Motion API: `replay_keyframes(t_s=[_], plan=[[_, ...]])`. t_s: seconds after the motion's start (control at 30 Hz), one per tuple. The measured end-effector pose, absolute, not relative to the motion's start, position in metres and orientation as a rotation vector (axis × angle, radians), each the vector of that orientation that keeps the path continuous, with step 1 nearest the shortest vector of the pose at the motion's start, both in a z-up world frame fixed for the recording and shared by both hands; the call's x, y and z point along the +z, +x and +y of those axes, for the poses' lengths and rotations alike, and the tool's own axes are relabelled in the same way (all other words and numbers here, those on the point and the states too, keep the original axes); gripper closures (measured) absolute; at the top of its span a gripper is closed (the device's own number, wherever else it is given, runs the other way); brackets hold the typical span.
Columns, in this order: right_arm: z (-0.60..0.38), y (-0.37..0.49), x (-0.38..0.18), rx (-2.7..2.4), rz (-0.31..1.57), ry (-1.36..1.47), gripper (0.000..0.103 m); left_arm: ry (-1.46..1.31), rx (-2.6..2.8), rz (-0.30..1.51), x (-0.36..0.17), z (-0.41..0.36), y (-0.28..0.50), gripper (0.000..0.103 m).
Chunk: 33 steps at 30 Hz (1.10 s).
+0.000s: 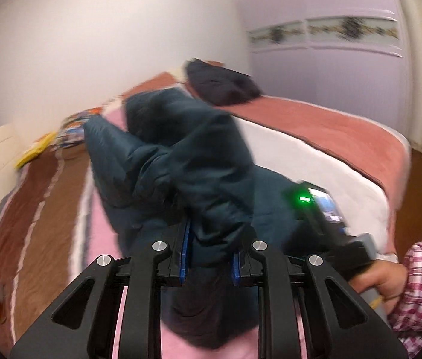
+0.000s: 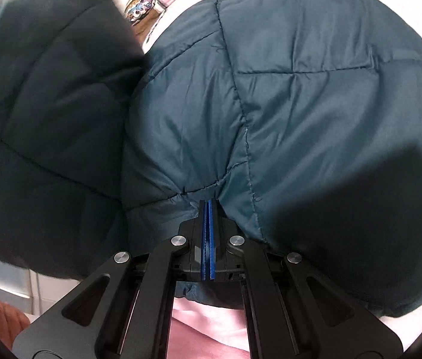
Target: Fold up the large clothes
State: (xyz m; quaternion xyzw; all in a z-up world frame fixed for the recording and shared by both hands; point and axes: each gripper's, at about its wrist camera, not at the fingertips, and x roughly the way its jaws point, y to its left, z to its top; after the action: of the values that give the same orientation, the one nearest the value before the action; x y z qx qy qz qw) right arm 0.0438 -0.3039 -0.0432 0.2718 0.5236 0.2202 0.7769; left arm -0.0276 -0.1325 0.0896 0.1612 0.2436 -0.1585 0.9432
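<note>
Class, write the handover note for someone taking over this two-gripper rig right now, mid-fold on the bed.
Left gripper: shut on a thick bunch of the dark teal padded jacket.
Right gripper: pads pinched on a seam of the same jacket.
The jacket lies heaped on the pink blanket of the bed; another dark garment sits farther back.
Done: both grips taken. Left: the fold itself, apparently all of it.

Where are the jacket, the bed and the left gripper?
jacket [image 2: 300, 95]: right wrist view, quilted panel.
bed [image 1: 315, 131]: left wrist view, pink blanket.
left gripper [image 1: 211, 254]: left wrist view, between blue pads.
</note>
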Motion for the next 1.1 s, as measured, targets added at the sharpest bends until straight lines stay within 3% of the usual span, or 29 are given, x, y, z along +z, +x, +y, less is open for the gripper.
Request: replay_keyframes(t_s=[0.27,0.6,0.67,0.73,0.87,1.1], plan=[[-0.324,0.042,-0.054,0.529,1.133,0.711,0.103,0.351,-0.441,0.623,0.049,-0.172,-0.011,0.082],[-0.376,-0.001,-0.04,0.482,1.136,0.787,0.099,0.272,-0.505,0.706,0.039,-0.162,-0.003,0.078],[-0.392,-0.015,-0.031,0.435,1.103,0.752,0.099,0.285,-0.519,0.713,0.037,-0.165,-0.002,0.073],[-0.409,-0.029,-0.022,0.37,1.071,0.715,0.099,0.283,-0.549,0.734,0.032,-0.169,-0.003,0.06],[-0.445,-0.053,-0.006,0.233,1.01,0.659,0.098,0.251,-0.586,0.756,0.019,-0.175,-0.003,0.044],[-0.467,-0.094,0.024,0.15,0.942,0.651,0.098,0.188,-0.667,0.755,0.038,-0.171,-0.017,0.034]])
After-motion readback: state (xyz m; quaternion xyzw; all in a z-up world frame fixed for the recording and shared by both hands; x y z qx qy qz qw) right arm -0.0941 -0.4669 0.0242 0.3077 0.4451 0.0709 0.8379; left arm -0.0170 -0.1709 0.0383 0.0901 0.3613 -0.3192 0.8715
